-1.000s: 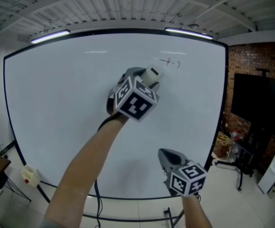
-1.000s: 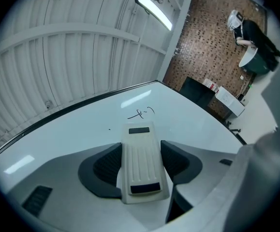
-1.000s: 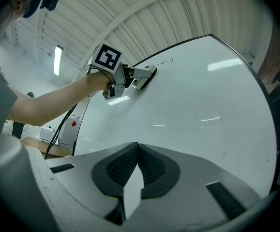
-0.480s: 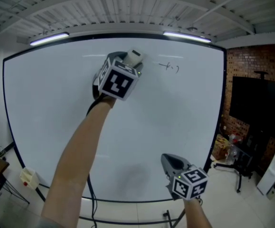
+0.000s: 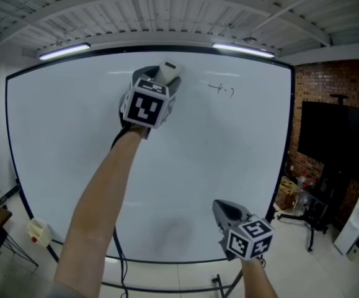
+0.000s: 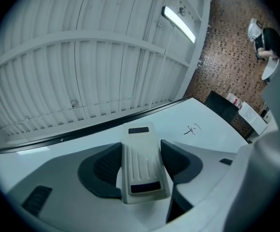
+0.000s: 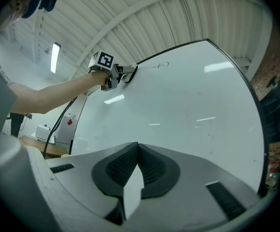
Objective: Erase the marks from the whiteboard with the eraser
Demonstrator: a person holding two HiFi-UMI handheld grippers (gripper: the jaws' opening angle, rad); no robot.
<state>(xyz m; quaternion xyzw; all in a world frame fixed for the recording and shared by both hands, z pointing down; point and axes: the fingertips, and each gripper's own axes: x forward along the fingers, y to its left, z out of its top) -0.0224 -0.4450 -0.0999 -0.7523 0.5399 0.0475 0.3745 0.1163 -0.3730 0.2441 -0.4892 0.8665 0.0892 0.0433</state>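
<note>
A large whiteboard (image 5: 105,185) fills the head view, with a small black scribble (image 5: 221,89) near its top right. My left gripper (image 5: 162,79) is raised near the board's top edge, left of the scribble, shut on a pale grey eraser (image 5: 166,71). In the left gripper view the eraser (image 6: 140,163) sits between the jaws against the whiteboard (image 6: 217,129), with the scribble (image 6: 193,128) off to the right. My right gripper (image 5: 224,211) hangs low in front of the board, shut with nothing in it. The right gripper view shows the left gripper (image 7: 125,74) and the scribble (image 7: 161,65).
A black screen on a stand (image 5: 337,144) stands right of the board before a brick wall. Bags and bottles (image 5: 297,191) lie on the floor there. A small box (image 5: 38,230) sits at the board's lower left, and cables hang beneath the board.
My left gripper has carried the eraser up and to the left along the board, from just below the scribble to the top edge. The right gripper has barely moved.
</note>
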